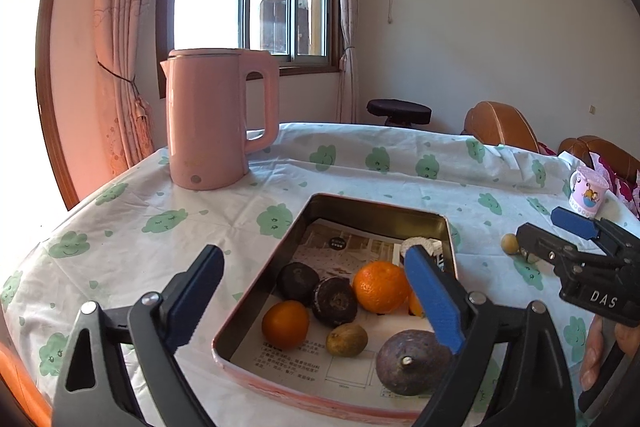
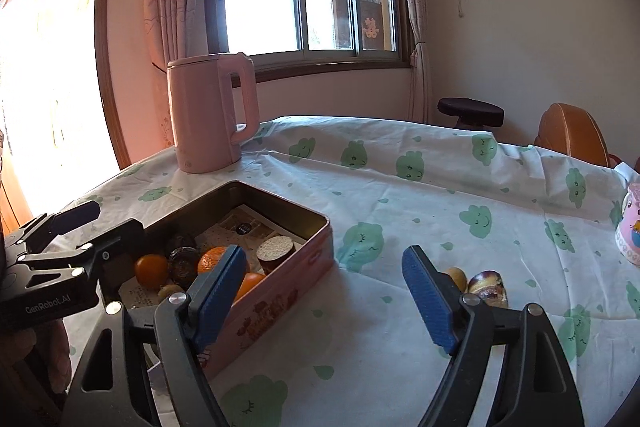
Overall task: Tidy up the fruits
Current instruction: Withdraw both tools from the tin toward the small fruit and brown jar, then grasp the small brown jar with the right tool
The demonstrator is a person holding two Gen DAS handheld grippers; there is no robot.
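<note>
Your left gripper (image 1: 316, 299): fingers spread wide, holding nothing, hovering over the near end of the tin (image 1: 280, 259); right pad (image 1: 434, 301) sits in front of an orange (image 1: 378, 285), contact can't be told.

Your right gripper (image 2: 324, 295): also wide, nothing between the pads, over bare cloth (image 2: 400, 195) just right of the tin. Left pad (image 2: 218, 297) overlaps the tin's rim in view; touching or not, can't tell.

Writing: "DAS" on the right gripper body, "GenRobot.AI" on the left one. Printed sheet (image 1: 348, 247) lining the tin, text too small to read.

Count in tin, left cam: 3 oranges (one mostly hidden behind the pad), 2 dark round fruits (image 1: 334, 301), 1 small olive-brown fruit (image 1: 346, 339), 1 big purple-brown fruit (image 1: 408, 359), 1 pale disc (image 1: 418, 245) at the far end.

Outside the tin, on cloth near your right gripper: 1 small yellow fruit (image 2: 458, 277), 1 shiny brown piece (image 2: 488, 287).

Also 1 pink kettle (image 1: 208, 119), 1 cartoon cup (image 1: 588, 191).
</note>
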